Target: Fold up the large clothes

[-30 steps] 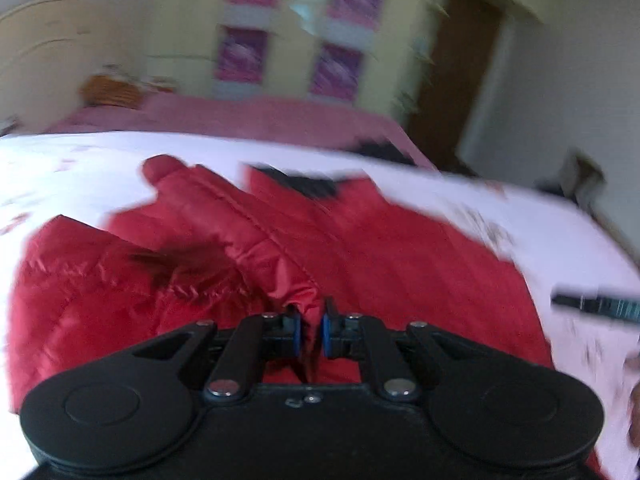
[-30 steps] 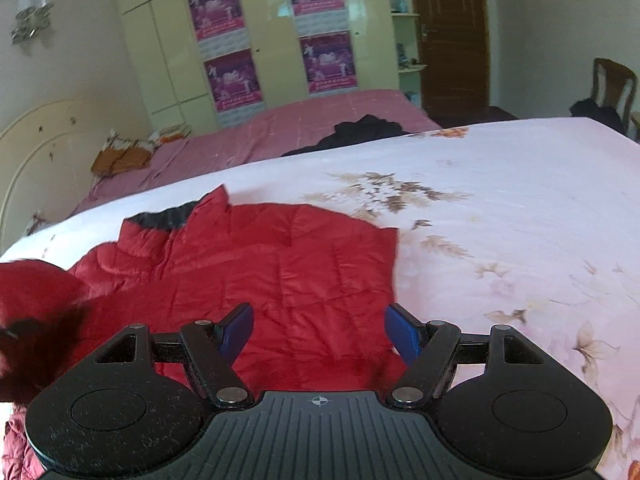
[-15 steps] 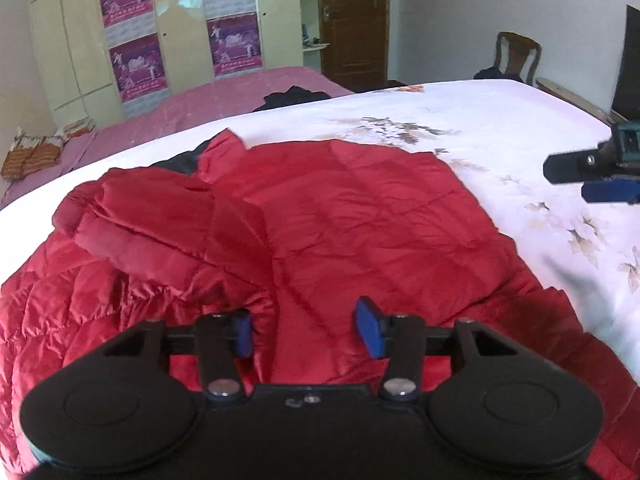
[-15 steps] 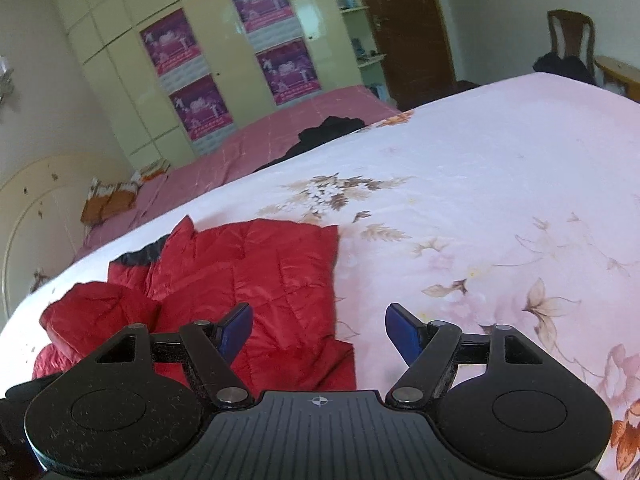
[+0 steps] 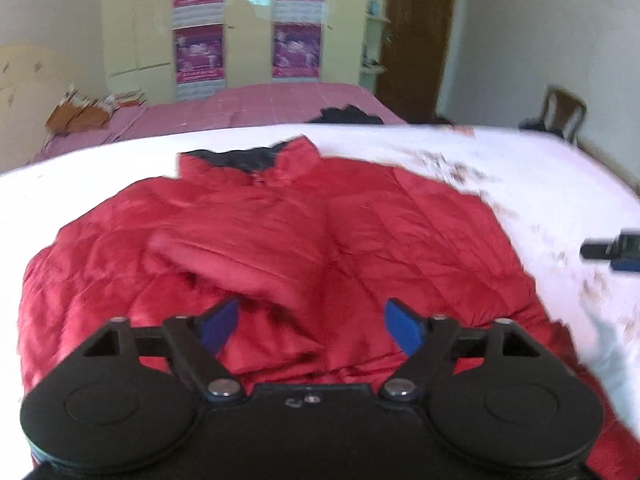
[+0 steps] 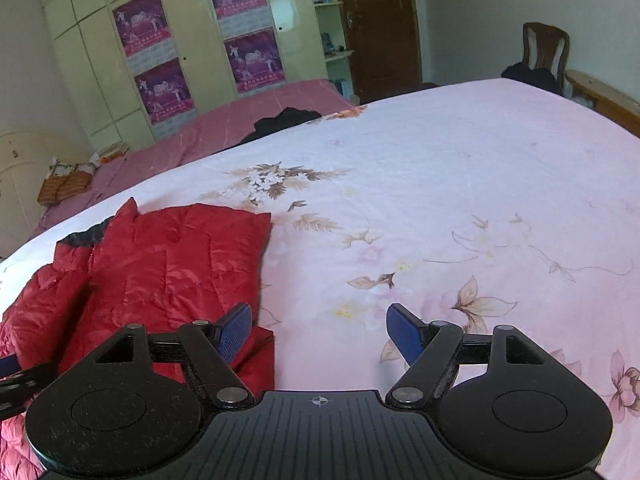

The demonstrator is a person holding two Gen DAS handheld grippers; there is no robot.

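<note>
A red quilted puffer jacket point(image 5: 312, 232) with a dark collar lining lies flat on the floral white bedspread point(image 5: 540, 184), one sleeve folded across its front. My left gripper point(image 5: 310, 326) is open and empty, just above the jacket's lower part. The jacket also shows in the right wrist view point(image 6: 168, 264) at the lower left. My right gripper point(image 6: 320, 332) is open and empty over the bedspread point(image 6: 460, 200), just right of the jacket's edge. The right gripper's tip shows in the left wrist view point(image 5: 616, 254) at the far right.
A second bed with a pink cover point(image 6: 248, 128) stands behind, with a dark garment point(image 6: 286, 120) and folded items point(image 6: 66, 182) on it. Wardrobes with purple posters point(image 6: 160, 60), a brown door point(image 6: 376, 24) and a wooden chair point(image 6: 546, 52) line the walls.
My left gripper let go of the sleeve, opened wide and drew back over the jacket. My right gripper stayed open and moved right, off the jacket onto the bedspread.
</note>
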